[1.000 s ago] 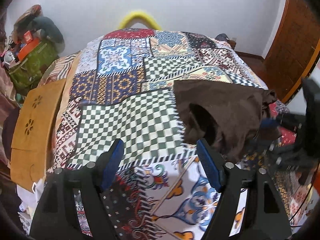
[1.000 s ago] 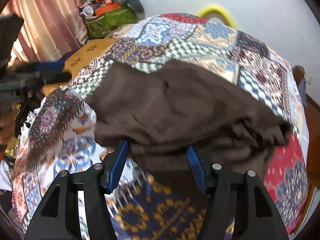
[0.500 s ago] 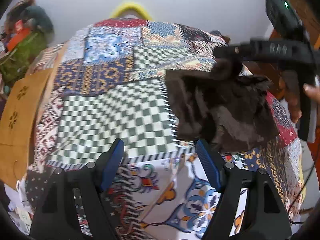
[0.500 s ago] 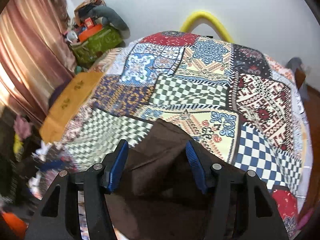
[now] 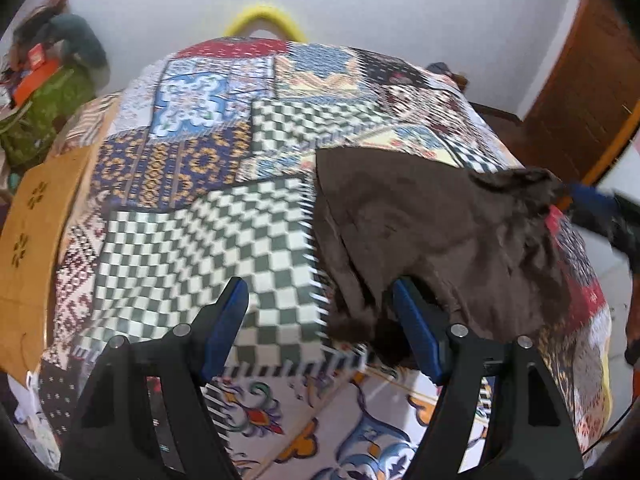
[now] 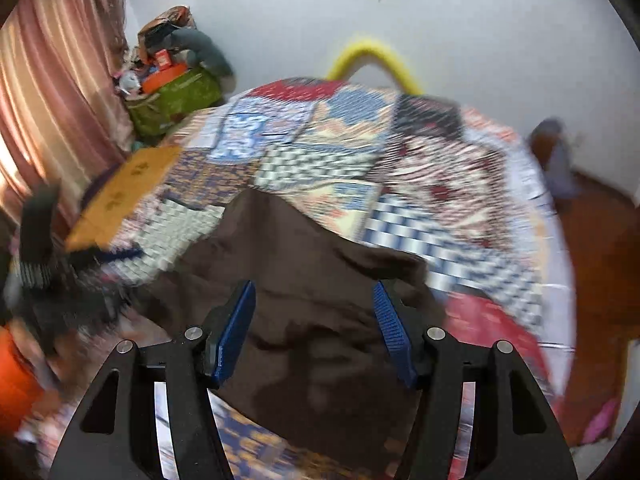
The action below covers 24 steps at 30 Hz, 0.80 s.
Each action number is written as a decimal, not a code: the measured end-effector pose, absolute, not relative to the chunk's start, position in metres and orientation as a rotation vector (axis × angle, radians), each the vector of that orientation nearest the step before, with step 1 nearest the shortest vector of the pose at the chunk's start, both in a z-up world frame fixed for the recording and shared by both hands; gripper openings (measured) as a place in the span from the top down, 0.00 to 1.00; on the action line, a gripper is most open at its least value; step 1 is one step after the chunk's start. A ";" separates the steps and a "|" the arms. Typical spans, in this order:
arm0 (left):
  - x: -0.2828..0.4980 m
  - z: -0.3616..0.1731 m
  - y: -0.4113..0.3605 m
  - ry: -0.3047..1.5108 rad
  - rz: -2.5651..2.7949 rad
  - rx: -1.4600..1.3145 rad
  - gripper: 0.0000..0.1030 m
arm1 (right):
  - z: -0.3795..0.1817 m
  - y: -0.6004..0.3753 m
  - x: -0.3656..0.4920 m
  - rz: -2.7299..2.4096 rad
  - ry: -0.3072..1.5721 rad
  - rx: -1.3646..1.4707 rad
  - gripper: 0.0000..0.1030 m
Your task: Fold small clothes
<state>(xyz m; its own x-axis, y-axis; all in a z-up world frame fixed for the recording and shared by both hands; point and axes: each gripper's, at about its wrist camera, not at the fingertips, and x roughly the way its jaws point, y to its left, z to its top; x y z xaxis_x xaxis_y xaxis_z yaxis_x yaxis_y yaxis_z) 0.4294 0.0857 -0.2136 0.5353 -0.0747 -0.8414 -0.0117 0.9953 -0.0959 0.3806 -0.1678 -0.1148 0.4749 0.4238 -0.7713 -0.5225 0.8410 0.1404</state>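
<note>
A dark brown garment [image 5: 440, 232] lies rumpled on the right half of a patchwork quilt [image 5: 180, 240] covering a bed. My left gripper [image 5: 320, 320] hangs open over the quilt. Its right finger sits against the garment's near left corner, and nothing is pinched. In the right wrist view the same garment [image 6: 320, 264] spreads below my right gripper [image 6: 314, 320], whose jaws stand apart above the cloth without pressing on it. One blurred blue pad [image 5: 592, 196] of the right gripper shows by the garment's bunched far right corner. That view is motion-blurred.
An orange wooden board [image 5: 36, 220] lies along the bed's left side. A green bag [image 5: 44, 96] piled with clutter stands in the far left corner beside a pink curtain [image 6: 48, 100]. A yellow hoop [image 5: 264, 20] rises behind the bed. A brown door [image 5: 592, 92] is at right.
The left gripper has come down to the garment's near left corner. The right gripper swung from high over the garment down to its right side. The cloth now lies flatter and wider.
</note>
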 end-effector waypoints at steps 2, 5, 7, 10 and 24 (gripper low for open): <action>0.428 -0.209 0.094 0.993 -0.053 -0.140 0.28 | -0.125 -0.183 0.376 0.552 0.913 -0.116 0.44; 0.423 -0.204 0.098 0.996 -0.131 -0.187 0.28 | -0.142 -0.198 0.378 0.527 0.938 -0.090 0.44; 0.424 -0.205 0.099 1.015 -0.166 -0.232 0.28 | -0.154 -0.203 0.384 0.512 0.960 -0.068 0.44; 0.425 -0.207 0.093 1.026 -0.195 -0.242 0.28 | -0.164 -0.205 0.388 0.520 0.957 -0.026 0.52; 0.422 -0.190 0.072 0.972 -0.180 -0.145 0.35 | -0.169 -0.189 0.392 0.529 0.936 -0.062 0.92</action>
<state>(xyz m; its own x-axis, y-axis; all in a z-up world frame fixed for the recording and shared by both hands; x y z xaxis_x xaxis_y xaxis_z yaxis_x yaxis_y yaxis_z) 0.4223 0.0716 -0.1901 0.5506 -0.2166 -0.8062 0.0870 0.9754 -0.2026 0.3923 -0.1889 -0.1688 0.4753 0.4064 -0.7804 -0.4592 0.8711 0.1740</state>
